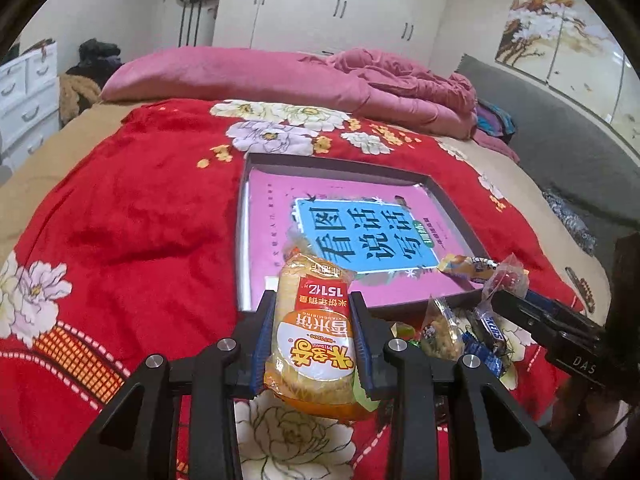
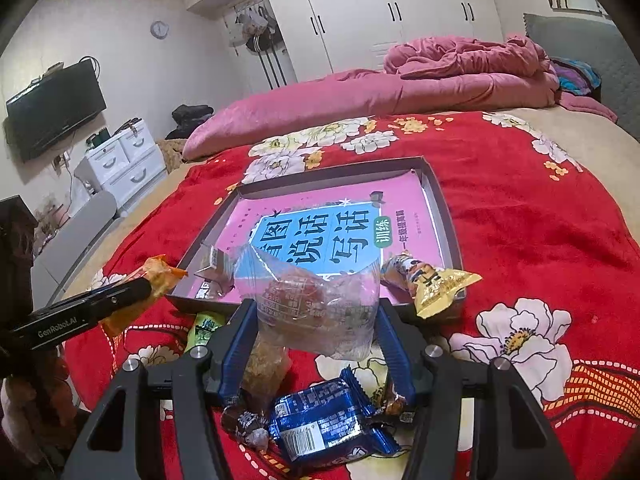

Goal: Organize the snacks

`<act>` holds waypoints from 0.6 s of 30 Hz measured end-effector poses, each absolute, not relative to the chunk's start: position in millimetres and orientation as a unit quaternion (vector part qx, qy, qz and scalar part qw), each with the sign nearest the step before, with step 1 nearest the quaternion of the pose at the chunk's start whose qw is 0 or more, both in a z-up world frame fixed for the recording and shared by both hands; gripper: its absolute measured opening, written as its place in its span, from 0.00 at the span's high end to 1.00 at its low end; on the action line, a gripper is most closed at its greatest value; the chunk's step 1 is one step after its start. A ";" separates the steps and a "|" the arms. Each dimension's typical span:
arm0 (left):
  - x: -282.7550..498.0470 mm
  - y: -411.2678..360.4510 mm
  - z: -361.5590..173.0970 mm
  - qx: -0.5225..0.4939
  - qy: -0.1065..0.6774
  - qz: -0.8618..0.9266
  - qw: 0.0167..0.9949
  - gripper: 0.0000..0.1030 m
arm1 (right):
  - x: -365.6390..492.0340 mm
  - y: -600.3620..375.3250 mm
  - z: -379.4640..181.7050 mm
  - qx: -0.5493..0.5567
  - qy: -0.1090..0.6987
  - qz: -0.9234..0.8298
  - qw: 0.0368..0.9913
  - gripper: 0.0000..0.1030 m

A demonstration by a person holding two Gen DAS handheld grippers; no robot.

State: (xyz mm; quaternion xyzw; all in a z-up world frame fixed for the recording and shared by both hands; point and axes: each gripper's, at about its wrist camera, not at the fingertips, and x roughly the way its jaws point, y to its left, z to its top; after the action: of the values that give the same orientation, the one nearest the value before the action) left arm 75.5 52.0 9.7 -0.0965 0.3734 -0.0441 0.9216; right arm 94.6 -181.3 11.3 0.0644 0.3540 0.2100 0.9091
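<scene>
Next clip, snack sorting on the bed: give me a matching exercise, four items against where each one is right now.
Items:
1. rice cracker pack
2. clear snack bag
3. yellow packet
4. blue wrapper

Places:
A. lying on the red blanket, below the right gripper
B. between the right gripper's fingers
C. clamped in the left gripper
D. draped over the tray's near rim

Pairs: 1-C, 2-B, 3-D, 4-A

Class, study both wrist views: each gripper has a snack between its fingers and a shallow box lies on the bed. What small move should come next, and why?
Probably carry the left gripper forward over the box and let go there. It is shut on the rice cracker pack, which hangs short of the box's near edge. The right gripper holds a clear bag and can follow.
</scene>
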 end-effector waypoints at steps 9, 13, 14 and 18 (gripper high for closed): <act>93.5 38.2 2.3 -0.081 0.383 -0.049 0.919 0.65 | 103.3 -184.3 9.5 0.072 0.356 0.203 0.909 0.43; 103.7 39.0 -4.0 -0.089 0.394 -0.050 0.913 0.65 | 108.5 -184.3 7.0 0.074 0.360 0.199 0.908 0.43; 106.2 38.3 -5.4 -0.089 0.396 -0.050 0.912 0.65 | 109.7 -184.2 6.7 0.075 0.361 0.198 0.908 0.43; 113.6 33.0 -9.5 -0.078 0.401 -0.051 0.911 0.65 | 115.2 -183.4 3.7 0.075 0.366 0.195 0.907 0.43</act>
State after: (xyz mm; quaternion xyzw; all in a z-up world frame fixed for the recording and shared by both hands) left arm 113.6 33.0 -9.5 -0.0777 0.4011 -0.0506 0.9113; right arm 115.2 -183.4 3.7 0.0750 0.3660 0.1952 0.9068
